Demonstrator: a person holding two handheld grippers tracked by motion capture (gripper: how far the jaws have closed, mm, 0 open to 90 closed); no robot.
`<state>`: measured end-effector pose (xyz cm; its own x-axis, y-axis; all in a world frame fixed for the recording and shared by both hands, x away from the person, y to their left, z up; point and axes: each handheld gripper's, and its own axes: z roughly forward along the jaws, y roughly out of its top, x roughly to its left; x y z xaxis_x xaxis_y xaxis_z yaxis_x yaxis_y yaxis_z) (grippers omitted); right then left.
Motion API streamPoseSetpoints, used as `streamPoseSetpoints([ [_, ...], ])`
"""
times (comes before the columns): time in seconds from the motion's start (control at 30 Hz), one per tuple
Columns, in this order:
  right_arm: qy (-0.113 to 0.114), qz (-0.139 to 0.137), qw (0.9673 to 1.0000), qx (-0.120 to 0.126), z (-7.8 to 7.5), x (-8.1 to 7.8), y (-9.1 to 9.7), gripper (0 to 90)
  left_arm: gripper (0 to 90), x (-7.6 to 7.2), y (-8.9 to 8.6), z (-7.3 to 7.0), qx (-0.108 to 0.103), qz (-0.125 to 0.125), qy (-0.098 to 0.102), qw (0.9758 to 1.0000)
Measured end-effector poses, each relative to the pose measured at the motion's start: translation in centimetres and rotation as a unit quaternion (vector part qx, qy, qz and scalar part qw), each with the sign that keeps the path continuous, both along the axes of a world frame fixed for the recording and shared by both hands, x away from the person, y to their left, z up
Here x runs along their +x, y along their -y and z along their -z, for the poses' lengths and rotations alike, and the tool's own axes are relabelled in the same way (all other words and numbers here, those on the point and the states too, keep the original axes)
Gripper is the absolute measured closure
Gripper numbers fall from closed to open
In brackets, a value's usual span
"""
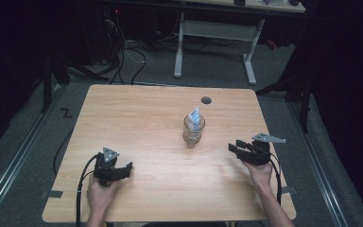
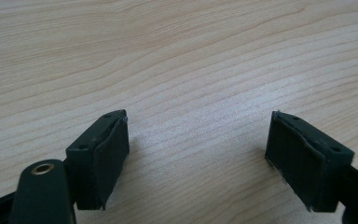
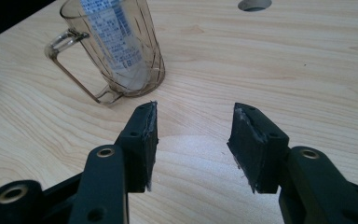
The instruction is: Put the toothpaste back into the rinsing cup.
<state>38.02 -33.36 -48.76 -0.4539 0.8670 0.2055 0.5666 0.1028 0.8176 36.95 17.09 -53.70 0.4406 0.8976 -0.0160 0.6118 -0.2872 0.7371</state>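
High view, left to right: the left gripper (image 1: 125,166) rests low over the near left part of the counter (image 1: 137,109), held by the left hand (image 1: 100,193). Its fingers (image 2: 105,156) stand spread wide in the left gripper view, with bare wood grain between them and nothing pinched.

At the counter's centre, slightly right, stands the clear mug (image 1: 193,131), upright, well apart from both grippers. A printed packet (image 1: 194,116) stands inside it and pokes above the rim. Beyond the mug lies a round cable hole (image 1: 206,100) in the wood.

At the near right, the right gripper (image 1: 234,147) points inward toward the mug. In the right gripper view its fingers (image 3: 144,140) stand partly spread with nothing between them; the mug (image 3: 116,51) lies ahead and to the left, its handle (image 3: 70,65) turned to the left of that view.

Handling judgement: the mug appears to be thin transparent plastic or glass, so treat it as light, rigid, smooth and prone to slipping or tipping. The handle or the rim wall offers the surest hold; a squeeze across the full body probably exceeds the present finger spread. The packet looks light and pliable, and is best pinched by its exposed top edge.
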Motion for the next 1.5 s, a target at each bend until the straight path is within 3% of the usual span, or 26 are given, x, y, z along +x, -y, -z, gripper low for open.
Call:
streamPoseSetpoints([
  [0.8,-0.030,0.015,0.9986,-0.041,2.7,1.8,-1.2,51.4,21.4,0.0,0.0,0.0,0.000,0.000,0.000,1.0000],
  [1.5,-0.036,0.024,0.9949,-0.091,4.2,2.5,-2.1,50.8,21.4,0.0,0.0,0.0,0.000,0.000,0.000,1.0000],
])
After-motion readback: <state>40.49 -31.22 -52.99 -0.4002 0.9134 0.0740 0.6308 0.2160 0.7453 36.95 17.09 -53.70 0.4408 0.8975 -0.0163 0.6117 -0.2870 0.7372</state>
